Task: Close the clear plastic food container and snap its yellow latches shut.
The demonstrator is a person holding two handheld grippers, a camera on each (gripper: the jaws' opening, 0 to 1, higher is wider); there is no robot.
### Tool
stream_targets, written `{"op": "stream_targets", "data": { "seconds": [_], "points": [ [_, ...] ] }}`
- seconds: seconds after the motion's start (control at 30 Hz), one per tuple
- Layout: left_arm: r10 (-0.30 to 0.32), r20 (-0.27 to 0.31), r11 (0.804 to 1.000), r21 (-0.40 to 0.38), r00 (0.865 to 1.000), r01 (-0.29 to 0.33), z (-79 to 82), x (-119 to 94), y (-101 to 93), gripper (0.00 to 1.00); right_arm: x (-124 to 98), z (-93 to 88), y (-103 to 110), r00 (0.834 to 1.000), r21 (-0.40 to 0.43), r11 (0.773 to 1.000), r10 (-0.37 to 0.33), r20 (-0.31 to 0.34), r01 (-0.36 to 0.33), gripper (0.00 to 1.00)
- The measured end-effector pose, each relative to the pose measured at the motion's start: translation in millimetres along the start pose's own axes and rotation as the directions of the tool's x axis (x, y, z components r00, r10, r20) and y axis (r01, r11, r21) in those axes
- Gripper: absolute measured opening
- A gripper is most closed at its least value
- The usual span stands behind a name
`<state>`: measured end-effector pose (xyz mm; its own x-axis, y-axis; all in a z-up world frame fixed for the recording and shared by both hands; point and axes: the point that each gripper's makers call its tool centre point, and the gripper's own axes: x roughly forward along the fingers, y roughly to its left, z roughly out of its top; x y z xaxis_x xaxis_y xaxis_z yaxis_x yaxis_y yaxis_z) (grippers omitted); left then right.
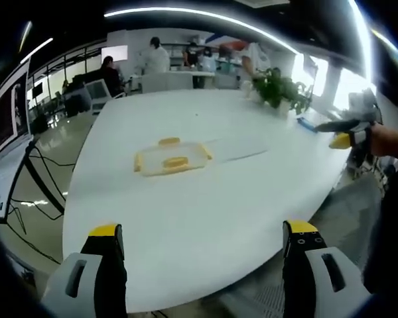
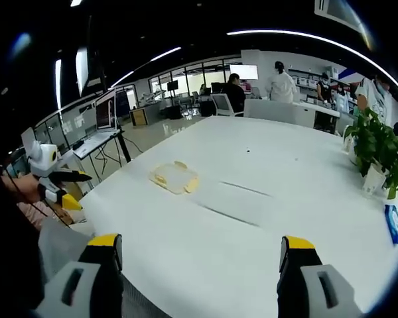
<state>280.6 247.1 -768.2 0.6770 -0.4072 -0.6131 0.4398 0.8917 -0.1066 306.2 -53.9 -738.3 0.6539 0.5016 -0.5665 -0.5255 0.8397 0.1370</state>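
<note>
A clear plastic food container [image 1: 171, 159] with yellow latches lies flat on the white table [image 1: 205, 212], well ahead of my left gripper [image 1: 202, 232], whose jaws stand wide apart and hold nothing. From the other side the container [image 2: 175, 177] lies small and far off to the left. My right gripper [image 2: 200, 244] is open over the table's near edge [image 2: 205, 278], also with nothing in it. Each gripper shows at the edge of the other's view: the right gripper [image 1: 345, 132] held by a hand, the left gripper [image 2: 56, 182] off the table. I cannot tell how the lid sits.
A potted plant [image 1: 278, 89] [image 2: 378, 149] and a blue object [image 1: 305, 122] [image 2: 393, 222] stand near the table's far side. Several people [image 1: 156, 59] work at desks behind. A monitor on a stand [image 1: 10, 109] and floor cables [image 1: 43, 192] are beside the table.
</note>
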Motion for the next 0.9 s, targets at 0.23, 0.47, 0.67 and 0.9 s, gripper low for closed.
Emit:
{"op": "stream_targets", "data": {
  "seconds": [0.23, 0.47, 0.67, 0.9],
  "points": [
    [-0.007, -0.011, 1.000, 0.000, 1.000, 0.007, -3.4, 2, 0.1, 0.98, -1, 1.8, 0, 1.000, 0.032, 0.999, 0.002, 0.013, -0.002, 0.99],
    [-0.010, -0.010, 1.000, 0.002, 1.000, 0.010, -2.0, 2, 1.6, 0.98, 1, 2.8, 2, 1.000, 0.028, 1.000, 0.001, 0.015, -0.002, 0.99],
    [-0.006, -0.006, 1.000, 0.003, 1.000, 0.006, -0.5, 1, 7.2, 0.99, 4, 2.1, 4, 1.000, 0.018, 1.000, 0.000, 0.007, 0.000, 1.00],
    [-0.005, -0.003, 1.000, 0.018, 1.000, 0.005, 2.4, 0, 16.0, 0.99, 14, -0.4, 11, 1.000, 0.013, 1.000, 0.010, -0.004, -0.010, 1.00]
  ]
}}
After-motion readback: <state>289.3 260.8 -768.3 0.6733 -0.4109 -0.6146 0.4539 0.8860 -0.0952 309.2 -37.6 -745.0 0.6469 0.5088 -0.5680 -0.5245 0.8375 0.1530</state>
